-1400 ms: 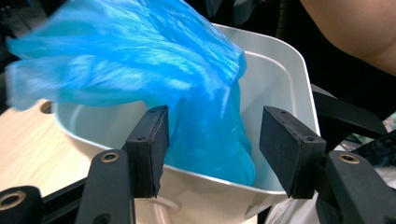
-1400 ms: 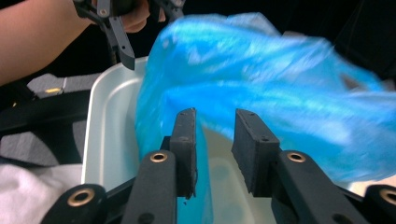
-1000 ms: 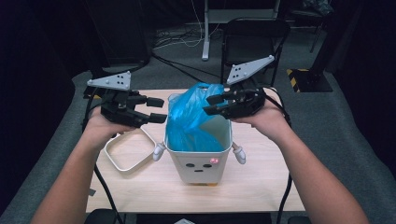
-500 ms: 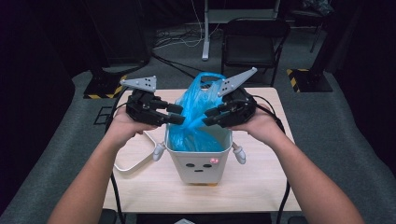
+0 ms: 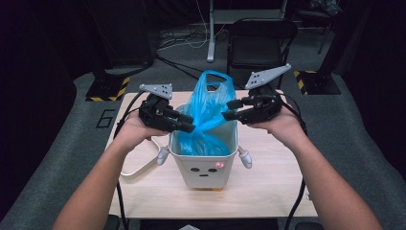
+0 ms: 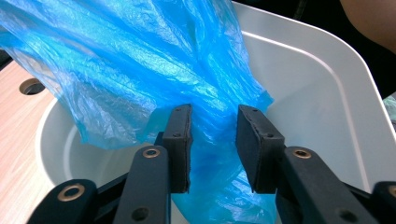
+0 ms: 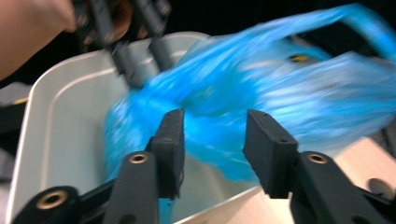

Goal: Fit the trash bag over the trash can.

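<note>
Dark floor and a lone chair behind, and out front a pale wooden bench (image 5: 143, 191) with one white bin (image 5: 203, 165) on it — little face printed on the front, small arms sticking out. One blue plastic bag (image 5: 206, 103) stands up out of that bin, its loop handle at the top, its lower part sunk inside. Two tongs are working it. The left tongs (image 5: 190, 125) come in at the rim, and in the left gripper view (image 6: 212, 144) the jaws have just been closing with a gathered fold of bag between them, though the pads aren't pinching yet. The right tongs (image 5: 229, 109) have just been opening on the far side; their own view is blurred (image 7: 212, 149), film between the jaws, nothing gripped. My read: this bag is featherlight, limp and slick, likely to tear if yanked — bunch it near the rim and take a thick fold.
</note>
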`<act>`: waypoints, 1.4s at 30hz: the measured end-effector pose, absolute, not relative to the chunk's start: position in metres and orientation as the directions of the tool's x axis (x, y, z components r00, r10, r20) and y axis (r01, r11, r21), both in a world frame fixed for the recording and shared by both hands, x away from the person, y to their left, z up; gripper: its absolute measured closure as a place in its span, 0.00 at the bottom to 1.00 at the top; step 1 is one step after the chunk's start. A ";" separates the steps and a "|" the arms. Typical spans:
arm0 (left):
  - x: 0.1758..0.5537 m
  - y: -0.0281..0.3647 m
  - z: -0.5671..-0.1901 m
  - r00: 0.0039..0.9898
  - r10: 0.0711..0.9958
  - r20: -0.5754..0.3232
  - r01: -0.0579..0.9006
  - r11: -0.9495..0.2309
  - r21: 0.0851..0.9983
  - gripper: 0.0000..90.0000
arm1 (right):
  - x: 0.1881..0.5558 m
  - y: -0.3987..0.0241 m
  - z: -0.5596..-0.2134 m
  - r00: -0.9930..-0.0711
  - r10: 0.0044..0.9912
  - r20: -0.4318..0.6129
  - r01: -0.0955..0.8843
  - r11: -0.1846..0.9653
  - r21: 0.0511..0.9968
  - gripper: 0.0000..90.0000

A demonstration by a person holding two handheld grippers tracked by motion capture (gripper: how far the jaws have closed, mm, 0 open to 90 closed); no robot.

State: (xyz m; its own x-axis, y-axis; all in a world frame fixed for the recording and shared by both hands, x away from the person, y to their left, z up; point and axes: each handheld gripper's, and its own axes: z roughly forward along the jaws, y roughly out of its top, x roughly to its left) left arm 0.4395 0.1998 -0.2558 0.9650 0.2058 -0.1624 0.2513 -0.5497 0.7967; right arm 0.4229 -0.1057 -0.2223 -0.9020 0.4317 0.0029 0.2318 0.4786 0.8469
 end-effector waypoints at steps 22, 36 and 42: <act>0.440 0.203 -0.265 0.964 0.202 -0.174 0.257 -0.530 0.808 0.79 | 0.440 -0.106 -0.236 -0.875 0.483 -0.035 0.232 0.481 0.845 0.99; 0.442 0.208 -0.251 0.959 0.241 -0.148 0.257 -0.519 0.815 0.74 | 0.411 -0.124 -0.240 -0.906 0.422 -0.038 0.184 0.472 0.862 0.99; 0.447 0.213 -0.235 0.959 0.257 -0.115 0.235 -0.506 0.830 0.61 | 0.414 -0.124 -0.241 -0.906 0.421 -0.036 0.189 0.479 0.857 0.99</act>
State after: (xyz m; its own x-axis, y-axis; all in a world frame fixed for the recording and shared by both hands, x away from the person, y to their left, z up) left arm 0.4470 0.2130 -0.2349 0.9595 0.2572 -0.1152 0.2353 -0.5059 0.8299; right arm 0.4135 -0.1241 -0.2410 -0.9061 0.4214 -0.0361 0.1886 0.4790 0.8573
